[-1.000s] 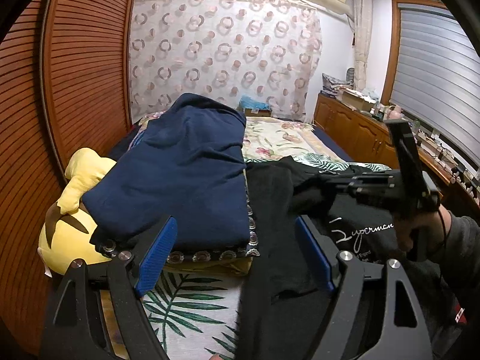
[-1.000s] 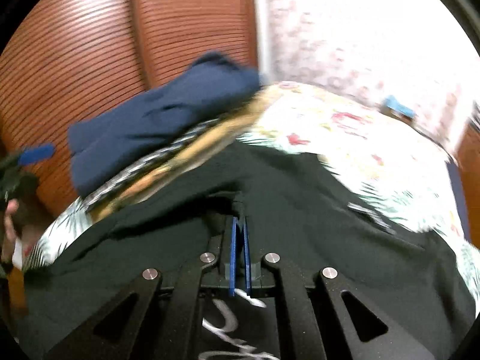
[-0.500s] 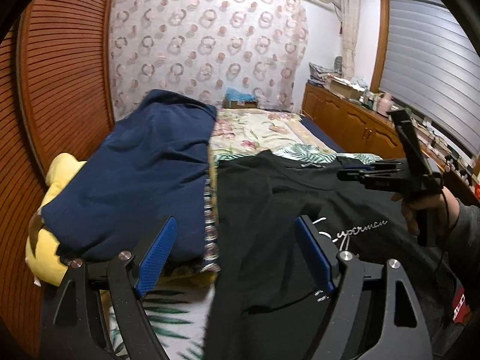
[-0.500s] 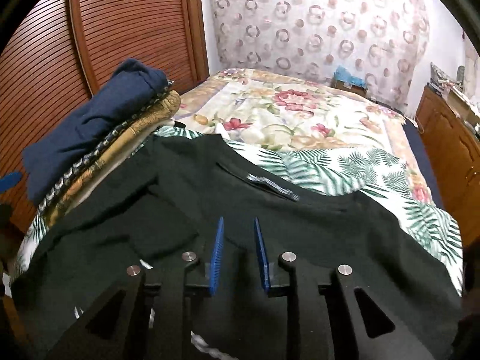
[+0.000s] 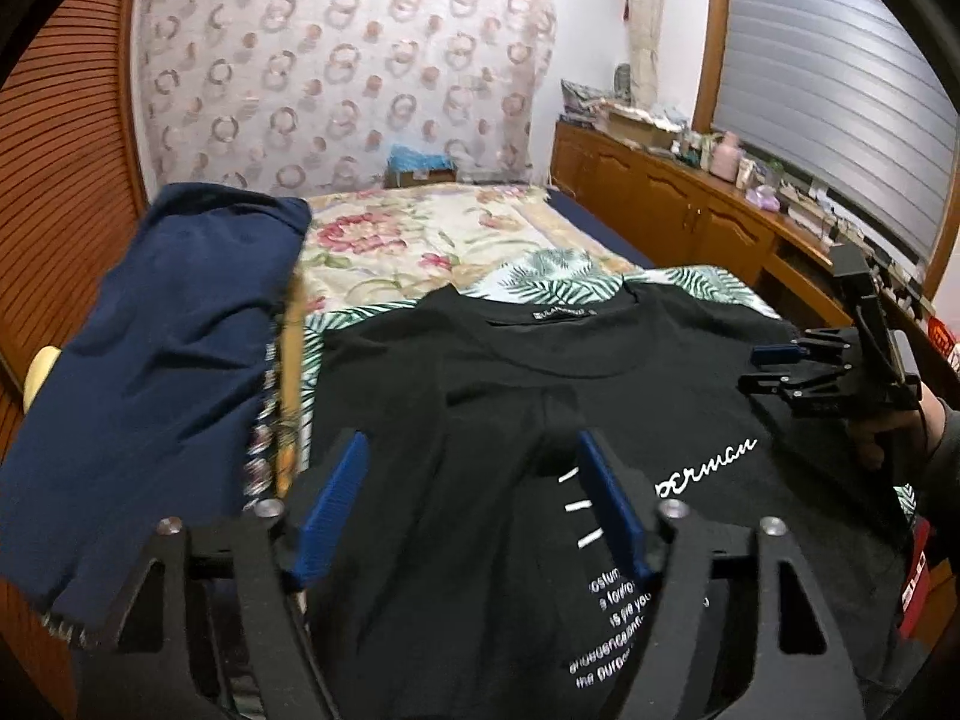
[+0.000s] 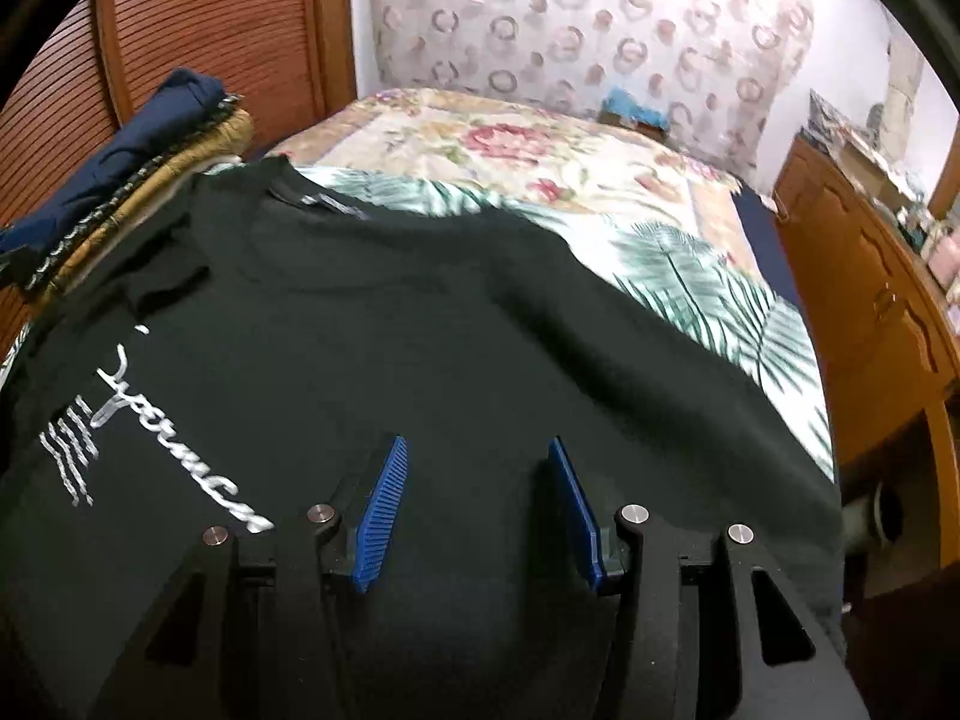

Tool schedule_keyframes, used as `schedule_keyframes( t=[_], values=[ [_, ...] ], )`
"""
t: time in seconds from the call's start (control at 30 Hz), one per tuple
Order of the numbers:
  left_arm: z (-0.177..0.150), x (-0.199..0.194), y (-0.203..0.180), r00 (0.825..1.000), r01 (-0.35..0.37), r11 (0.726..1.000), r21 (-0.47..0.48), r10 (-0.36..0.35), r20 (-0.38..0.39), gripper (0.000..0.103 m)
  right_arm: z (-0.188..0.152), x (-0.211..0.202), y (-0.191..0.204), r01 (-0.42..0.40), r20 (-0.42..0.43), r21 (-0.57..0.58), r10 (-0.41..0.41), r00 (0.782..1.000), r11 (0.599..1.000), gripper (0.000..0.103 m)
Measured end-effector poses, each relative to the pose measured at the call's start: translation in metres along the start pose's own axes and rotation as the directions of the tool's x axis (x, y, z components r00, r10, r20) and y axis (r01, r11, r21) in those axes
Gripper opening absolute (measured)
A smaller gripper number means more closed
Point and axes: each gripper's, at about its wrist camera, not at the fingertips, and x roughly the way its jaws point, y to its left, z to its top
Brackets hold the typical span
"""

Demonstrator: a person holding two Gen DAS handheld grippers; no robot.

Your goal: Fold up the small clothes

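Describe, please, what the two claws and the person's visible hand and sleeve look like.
Both the left claw and right claw have black angular frames, silver bolts and ribbed blue finger pads. The person's bare hand shows below a dark grey sleeve.

Two wrist views, both low over the near end of the bed and looking toward the curtained far wall.

My left wrist camera sits near the bed's (image 5: 420,240) near left corner, close above the black T-shirt (image 5: 480,396), facing up the bed with the wooden cabinet (image 5: 690,204) along the right edge. My right wrist camera looks from the near right side, just over the same T-shirt (image 6: 420,330), angled toward the far left corner. Both views share the shirt, the floral bedspread (image 6: 510,144), the curtain (image 5: 336,72) and the navy stack (image 5: 162,324) at the left edge; my left view also catches my right gripper (image 5: 774,369).
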Motion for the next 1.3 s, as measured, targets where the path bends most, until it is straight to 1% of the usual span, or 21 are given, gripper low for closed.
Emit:
schedule_keyframes(
  t=[0.07,0.17,0.23,0.3,0.43,0.53,0.57,0.6,0.67,0.73,0.83,0.9,1.0,1.13,1.3],
  values=[
    [0.005,0.011,-0.003,1.0,-0.013,1.0,0.013,0.014,-0.024,0.055,0.004,-0.001,-0.003,-0.015,0.017,0.015,0.015,1.0,1.0,0.051],
    [0.011,0.028,-0.005,0.997,-0.026,0.999,0.03,0.028,-0.066,0.046,0.01,0.002,-0.005,-0.008,0.038,0.009,0.008,0.999,1.0,0.052],
    [0.014,0.038,-0.007,0.995,-0.037,0.998,0.041,0.041,-0.089,0.044,0.004,0.0,-0.002,0.0,0.072,-0.003,0.0,0.997,1.0,0.054],
    [0.017,0.049,-0.007,0.992,-0.051,0.998,0.049,0.056,-0.117,0.042,0.003,0.0,-0.003,-0.01,0.075,0.007,0.009,0.997,1.0,0.055],
    [0.019,0.072,-0.004,0.974,-0.118,0.991,0.068,0.129,-0.187,0.036,-0.011,-0.003,-0.008,0.006,0.08,-0.001,-0.006,0.997,1.0,0.056],
    [0.018,0.081,0.002,0.961,-0.152,0.985,0.087,0.168,-0.219,0.028,-0.013,-0.003,-0.01,0.006,0.08,0.002,-0.006,0.997,1.0,0.057],
    [0.018,0.082,0.002,0.958,-0.161,0.983,0.094,0.178,-0.223,0.023,-0.012,-0.003,-0.011,0.005,0.079,0.003,-0.005,0.997,1.0,0.057],
    [0.017,0.081,0.002,0.958,-0.164,0.981,0.102,0.183,-0.222,0.017,-0.012,-0.003,-0.011,0.006,0.079,0.003,-0.006,0.997,1.0,0.057],
    [0.019,0.079,0.005,0.959,-0.164,0.981,0.109,0.184,-0.217,0.007,-0.012,-0.004,-0.013,0.006,0.079,0.003,-0.006,0.997,1.0,0.057],
    [0.022,0.071,0.005,0.963,-0.167,0.979,0.115,0.187,-0.193,0.004,-0.012,-0.004,-0.013,0.006,0.079,0.003,-0.006,0.997,1.0,0.057],
    [0.033,0.051,0.014,0.969,-0.197,0.976,0.097,0.209,-0.134,0.003,-0.012,-0.004,-0.013,0.007,0.078,0.003,-0.007,0.997,1.0,0.058],
    [0.043,0.034,0.027,0.972,-0.212,0.976,0.051,0.217,-0.096,0.003,-0.012,-0.004,-0.013,0.007,0.078,0.003,-0.007,0.997,1.0,0.058],
    [0.054,0.012,0.055,0.967,-0.249,0.968,-0.013,0.248,-0.048,0.003,-0.012,-0.004,-0.013,0.007,0.078,0.003,-0.007,0.997,1.0,0.058],
    [0.053,0.0,0.075,0.964,-0.264,0.963,-0.052,0.262,-0.037,0.003,-0.012,-0.004,-0.014,0.008,0.078,0.003,-0.008,0.997,1.0,0.058],
    [0.047,-0.002,0.08,0.966,-0.26,0.961,-0.09,0.259,-0.03,0.003,-0.013,-0.004,-0.015,0.008,0.078,0.003,-0.008,0.997,1.0,0.059]
  ],
)
